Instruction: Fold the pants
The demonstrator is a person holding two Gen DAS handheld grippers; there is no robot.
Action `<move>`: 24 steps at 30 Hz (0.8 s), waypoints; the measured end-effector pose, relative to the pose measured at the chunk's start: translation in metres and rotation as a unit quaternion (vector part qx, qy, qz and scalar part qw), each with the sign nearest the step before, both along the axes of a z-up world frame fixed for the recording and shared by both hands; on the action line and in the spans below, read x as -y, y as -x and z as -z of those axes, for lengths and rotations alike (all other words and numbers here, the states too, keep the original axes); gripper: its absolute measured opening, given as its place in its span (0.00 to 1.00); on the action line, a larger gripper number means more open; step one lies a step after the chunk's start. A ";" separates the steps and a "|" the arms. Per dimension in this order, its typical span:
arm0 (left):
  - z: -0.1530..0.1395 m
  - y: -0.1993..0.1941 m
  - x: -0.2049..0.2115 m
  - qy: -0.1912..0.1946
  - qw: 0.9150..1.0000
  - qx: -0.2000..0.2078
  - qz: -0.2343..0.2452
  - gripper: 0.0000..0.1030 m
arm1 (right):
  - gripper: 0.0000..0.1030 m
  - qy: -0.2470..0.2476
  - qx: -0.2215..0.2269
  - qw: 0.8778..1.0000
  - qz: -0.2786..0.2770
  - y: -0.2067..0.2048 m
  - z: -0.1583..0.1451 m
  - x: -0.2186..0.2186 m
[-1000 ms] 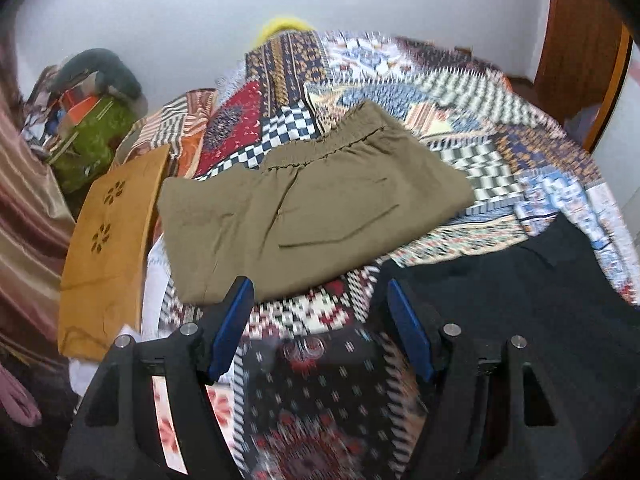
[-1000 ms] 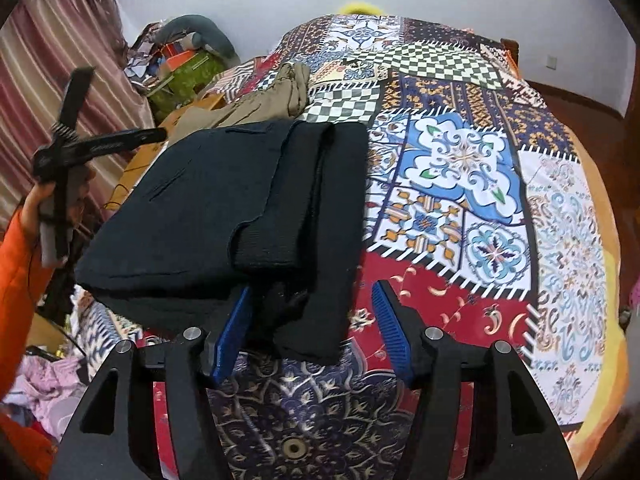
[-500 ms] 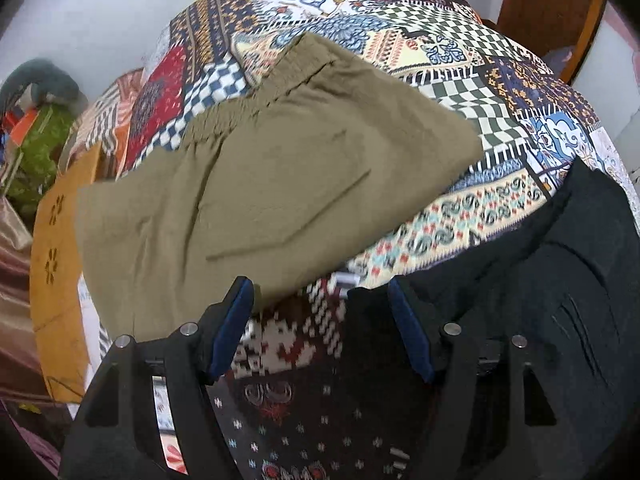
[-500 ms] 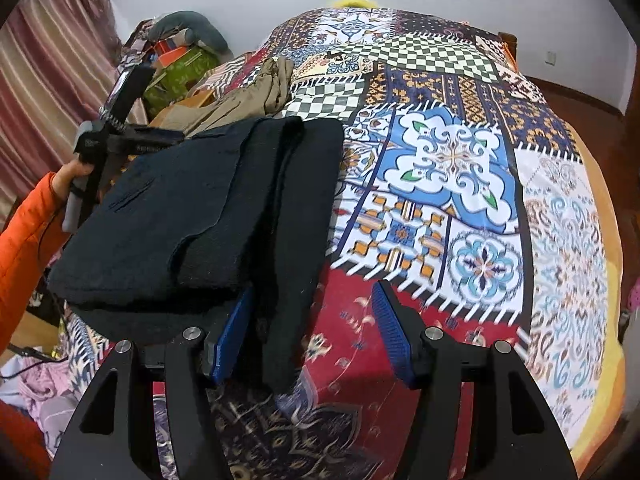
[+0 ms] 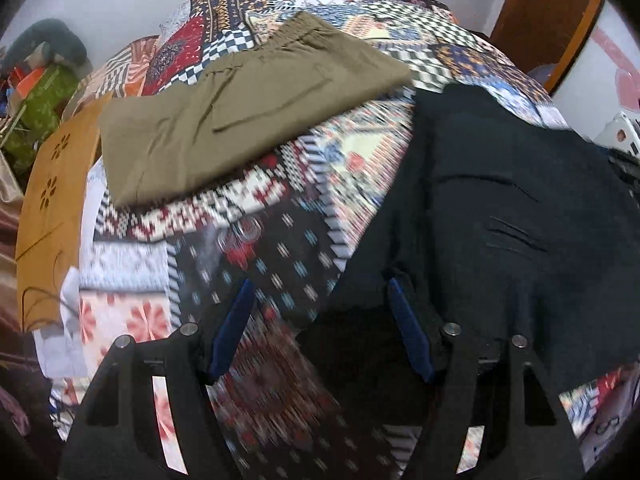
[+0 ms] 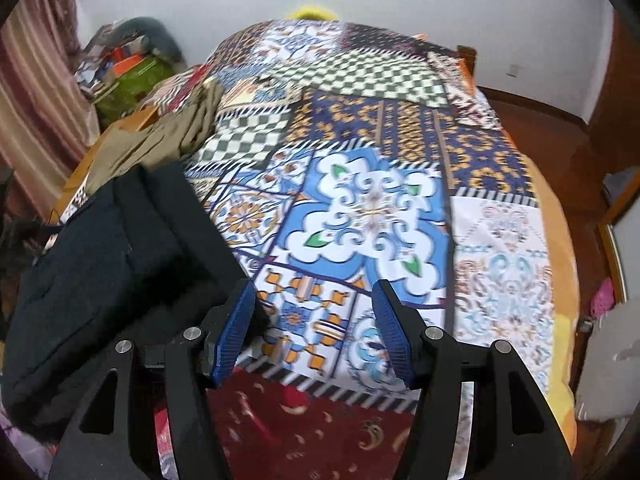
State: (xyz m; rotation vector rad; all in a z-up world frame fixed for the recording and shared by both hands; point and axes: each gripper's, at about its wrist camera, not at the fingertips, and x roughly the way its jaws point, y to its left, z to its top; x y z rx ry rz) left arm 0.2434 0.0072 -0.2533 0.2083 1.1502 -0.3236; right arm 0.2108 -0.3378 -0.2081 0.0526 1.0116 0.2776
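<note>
Black pants (image 5: pixel 500 208) folded on quilt (image 6: pixel 376 208), both grippers' fingers apart

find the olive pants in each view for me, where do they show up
Left wrist view: the olive pants lie folded flat at upper centre-left, beyond the open left tool.
Right wrist view: the olive pants appear at upper left, bunched edge-on, well beyond the open right tool.
Shared landmark: the black pants lie nearer the camera than the olive pair in both views, on the patchwork bedspread.
</note>
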 end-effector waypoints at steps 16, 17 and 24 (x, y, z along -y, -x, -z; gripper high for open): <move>-0.060 0.084 0.036 0.019 0.994 0.104 0.004 0.67 | 0.56 -0.028 0.064 0.997 0.011 0.067 -0.060 0.007; -0.064 0.084 0.033 0.021 0.994 0.108 -0.001 0.67 | 0.56 -0.031 0.068 0.997 0.008 0.070 -0.062 0.006; -0.093 0.061 0.022 0.071 0.990 0.121 -0.016 0.67 | 0.56 -0.053 0.077 0.995 -0.019 0.082 -0.067 -0.016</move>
